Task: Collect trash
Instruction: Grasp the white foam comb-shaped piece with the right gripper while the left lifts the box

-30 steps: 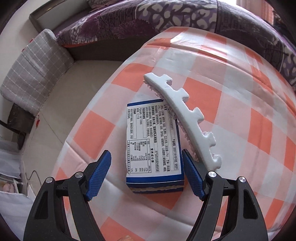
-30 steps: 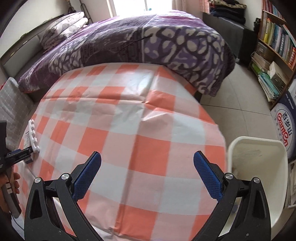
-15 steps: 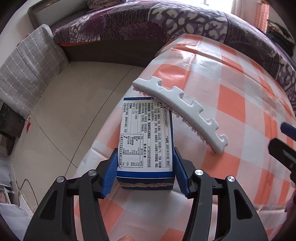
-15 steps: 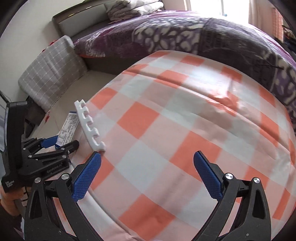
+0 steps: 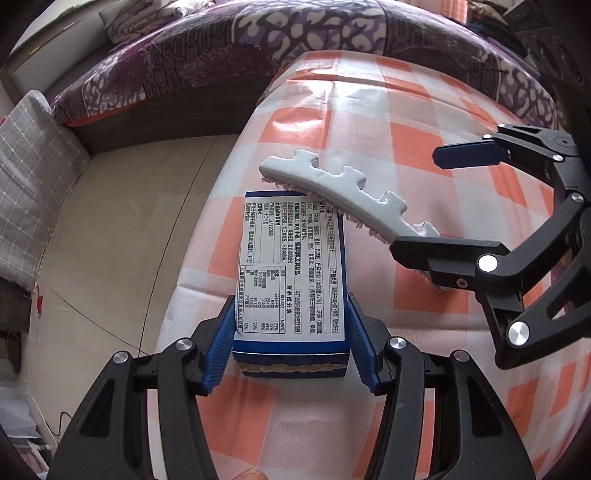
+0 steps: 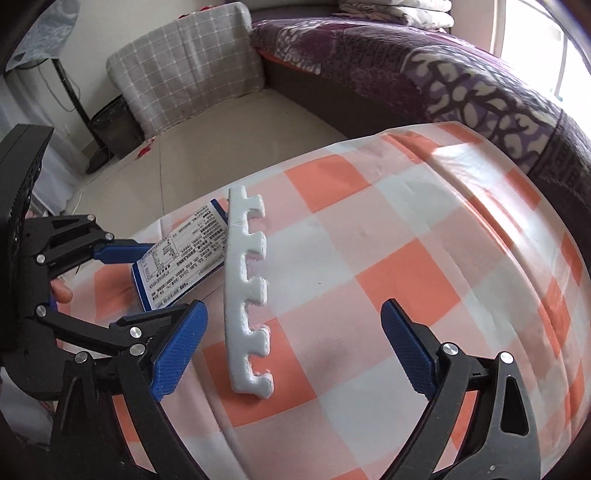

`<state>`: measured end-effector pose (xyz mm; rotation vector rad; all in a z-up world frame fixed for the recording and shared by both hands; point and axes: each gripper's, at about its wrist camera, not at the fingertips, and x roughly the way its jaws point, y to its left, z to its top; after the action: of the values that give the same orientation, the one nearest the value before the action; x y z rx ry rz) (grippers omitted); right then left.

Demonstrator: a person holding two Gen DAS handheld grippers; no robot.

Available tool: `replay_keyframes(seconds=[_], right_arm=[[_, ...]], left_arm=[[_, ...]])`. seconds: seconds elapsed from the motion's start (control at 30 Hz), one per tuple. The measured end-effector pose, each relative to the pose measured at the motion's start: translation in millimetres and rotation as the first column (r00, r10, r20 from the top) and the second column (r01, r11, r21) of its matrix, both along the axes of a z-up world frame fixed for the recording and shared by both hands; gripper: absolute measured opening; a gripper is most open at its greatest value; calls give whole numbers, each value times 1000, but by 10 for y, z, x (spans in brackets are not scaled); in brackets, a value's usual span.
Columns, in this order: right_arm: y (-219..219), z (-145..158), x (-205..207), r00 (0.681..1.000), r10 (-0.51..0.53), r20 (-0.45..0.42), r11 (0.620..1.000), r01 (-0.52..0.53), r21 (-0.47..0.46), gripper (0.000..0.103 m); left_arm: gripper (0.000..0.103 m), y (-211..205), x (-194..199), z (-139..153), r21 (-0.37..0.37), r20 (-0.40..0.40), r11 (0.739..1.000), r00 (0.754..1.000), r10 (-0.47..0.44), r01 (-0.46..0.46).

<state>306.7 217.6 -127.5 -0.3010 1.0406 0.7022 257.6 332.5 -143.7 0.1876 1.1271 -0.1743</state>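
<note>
While the left gripper (image 5: 291,339) squeezes the box (image 5: 291,273) at the table (image 5: 424,110) edge and the right gripper (image 6: 291,350), jaws just closing, stays open around the foam strip (image 6: 245,291), looks light, stiff: pinch mid-strip.

A home bedroom. Beyond the fingers (image 5: 225,347) runs a bed (image 5: 258,48) under a purple patterned quilt, with folded bedding (image 6: 395,7) stacked at its head. Left of them, a grey checked cushion (image 6: 184,70) leans against the wall over a pale tiled floor (image 5: 122,221). Under the fingers lies a worktop (image 6: 424,266) in an orange-and-white checked cloth.
</note>
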Motion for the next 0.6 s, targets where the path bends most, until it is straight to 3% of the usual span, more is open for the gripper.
replay_keyframes(seconds=[0.17, 0.23, 0.27, 0.37, 0.6], right_arm=[[101, -88, -54, 996, 76, -36, 997, -77, -30, 74], [114, -94, -81, 997, 76, -31, 997, -77, -19, 73], [111, -84, -81, 997, 70, -36, 997, -71, -4, 66], [59, -88, -72, 997, 38, -65, 999, -38, 11, 23], [-293, 145, -132, 994, -113, -14, 993, 113, 28, 22]], left_arm=[[55, 34, -44, -4, -16, -10, 1000, 1000, -23, 22], [55, 35, -64, -3, -24, -15, 999, 999, -32, 32], [55, 33, -74, 0, -28, -17, 999, 999, -36, 35], [55, 37, -85, 5, -33, -20, 999, 1000, -25, 24], [55, 31, -78, 155, -26, 15, 998, 998, 65, -65]])
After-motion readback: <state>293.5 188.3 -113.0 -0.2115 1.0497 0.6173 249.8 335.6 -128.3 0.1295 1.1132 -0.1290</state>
